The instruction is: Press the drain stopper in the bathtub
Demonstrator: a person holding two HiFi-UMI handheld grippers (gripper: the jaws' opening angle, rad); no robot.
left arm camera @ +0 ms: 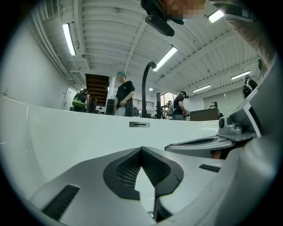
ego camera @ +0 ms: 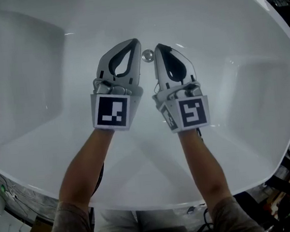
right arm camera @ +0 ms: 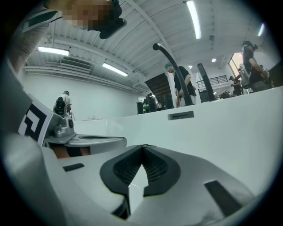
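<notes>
A round chrome drain stopper (ego camera: 148,55) sits on the floor of the white bathtub (ego camera: 38,123). Both grippers hover side by side over the tub floor, tips pointing away from me. My left gripper (ego camera: 134,41) is shut with nothing held, its tip just left of the stopper. My right gripper (ego camera: 158,48) is also shut and empty, its tip just right of the stopper. In the left gripper view the jaws (left arm camera: 141,150) meet at the tip, and the right gripper view shows its jaws (right arm camera: 142,148) closed the same way. The stopper is hidden in both gripper views.
The far tub wall carries a slot-shaped overflow (left arm camera: 139,124), also seen as the overflow (right arm camera: 180,115). A dark curved faucet spout (left arm camera: 146,84) rises behind the rim. Several people stand in the room beyond. Cables and gear lie outside the tub rim (ego camera: 9,192).
</notes>
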